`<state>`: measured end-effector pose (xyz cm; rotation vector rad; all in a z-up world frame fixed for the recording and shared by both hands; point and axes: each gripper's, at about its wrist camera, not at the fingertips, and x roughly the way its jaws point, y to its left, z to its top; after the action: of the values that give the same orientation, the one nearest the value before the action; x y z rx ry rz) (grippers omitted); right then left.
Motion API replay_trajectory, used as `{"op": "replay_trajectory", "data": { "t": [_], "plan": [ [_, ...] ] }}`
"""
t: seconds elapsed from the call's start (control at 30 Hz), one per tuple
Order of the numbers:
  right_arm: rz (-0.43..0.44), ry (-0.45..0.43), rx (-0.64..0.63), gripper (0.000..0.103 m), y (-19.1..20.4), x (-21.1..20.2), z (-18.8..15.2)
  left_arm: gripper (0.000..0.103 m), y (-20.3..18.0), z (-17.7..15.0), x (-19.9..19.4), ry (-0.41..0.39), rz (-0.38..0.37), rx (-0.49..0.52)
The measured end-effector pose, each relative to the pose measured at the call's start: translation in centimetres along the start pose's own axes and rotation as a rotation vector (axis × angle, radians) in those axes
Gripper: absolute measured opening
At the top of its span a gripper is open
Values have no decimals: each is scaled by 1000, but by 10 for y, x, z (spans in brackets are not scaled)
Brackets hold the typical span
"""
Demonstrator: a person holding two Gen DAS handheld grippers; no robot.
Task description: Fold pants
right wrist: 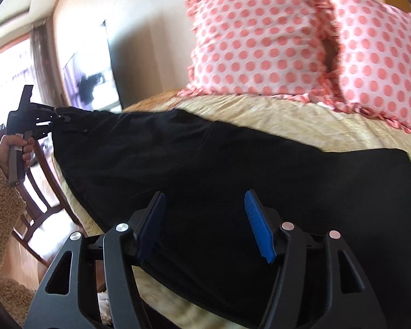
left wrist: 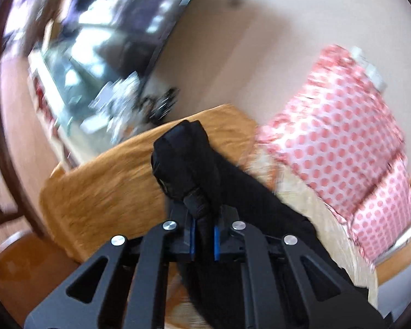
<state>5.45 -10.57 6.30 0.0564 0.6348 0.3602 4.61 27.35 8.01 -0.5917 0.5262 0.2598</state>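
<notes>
Black pants (right wrist: pixel 219 164) lie stretched across the bed, one end lifted at the left. My left gripper (left wrist: pixel 204 235) is shut on a bunched edge of the pants (left wrist: pixel 189 161) and holds it up off the bed; it also shows in the right wrist view (right wrist: pixel 45 122), held in a hand at the left. My right gripper (right wrist: pixel 205 224) is open, its blue pads (right wrist: pixel 260 230) apart just above the middle of the pants, holding nothing.
Two pink polka-dot pillows (right wrist: pixel 260 38) lean at the head of the bed. The bed has a tan cover (right wrist: pixel 260 112) and an orange blanket (left wrist: pixel 109 181). A wooden chair (right wrist: pixel 38 192) stands left of the bed. A dark screen (right wrist: pixel 106 68) hangs on the wall.
</notes>
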Motion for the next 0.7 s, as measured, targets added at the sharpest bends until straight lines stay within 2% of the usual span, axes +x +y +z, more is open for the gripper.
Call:
{"op": "replay_trajectory", "data": {
  "t": [0.17,0.3,0.47,0.57,0.67,0.7],
  "plan": [
    [-17,-64,81,67,-31,-35,1,8,-84,4,-15,-28,-93,183],
    [-64,-119,108,69,-52,-67,-2,8,-157,-7,-21,-15,-223,296],
    [-141,-171,191,70,-84,-98,-11,8,-256,-37,-19,57,-418,414],
    [-189,-194,243,70,-102,-115,-17,8,-311,-70,-17,117,-541,486],
    [-244,-206,280,70,-116,-129,-27,8,-358,-123,-12,235,-676,545],
    [-255,-206,290,70,-120,-131,-29,8,-373,-154,-7,310,-723,576]
  ]
}}
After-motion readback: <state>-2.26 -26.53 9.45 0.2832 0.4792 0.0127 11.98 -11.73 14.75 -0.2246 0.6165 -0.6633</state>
